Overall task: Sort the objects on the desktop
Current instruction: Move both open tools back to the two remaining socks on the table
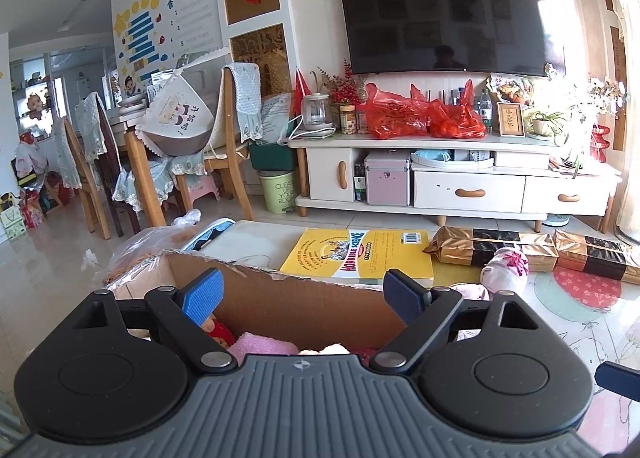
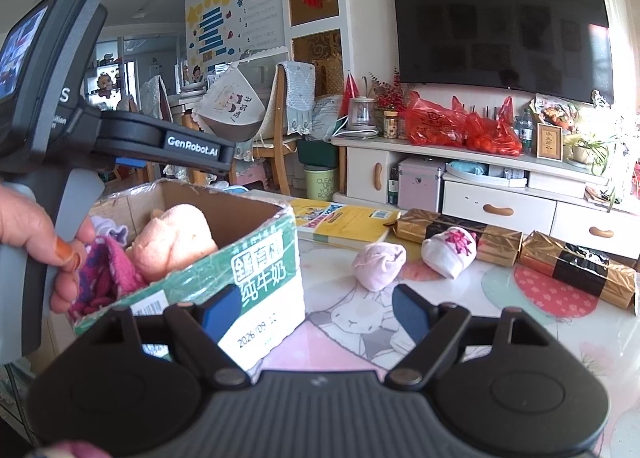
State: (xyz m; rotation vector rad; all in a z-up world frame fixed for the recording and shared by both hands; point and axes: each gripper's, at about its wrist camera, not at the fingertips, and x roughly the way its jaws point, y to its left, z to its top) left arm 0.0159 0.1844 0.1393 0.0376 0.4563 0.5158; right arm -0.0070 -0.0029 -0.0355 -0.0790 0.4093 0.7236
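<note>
Grippers spread wide and empty: left gripper (image 1: 302, 294) hangs over the cardboard box (image 2: 256, 258) of soft items; right gripper (image 2: 308, 312) faces two rolled socks (image 2: 380, 264) beside it, likely next to grasp.

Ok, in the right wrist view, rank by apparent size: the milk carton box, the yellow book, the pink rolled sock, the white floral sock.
1. Green-and-white cardboard milk box, largest, though nearest the camera.
2. Yellow paperback book.
3. Pale pink rolled sock and white sock with pink flowers: look alike, so unranked.
</note>
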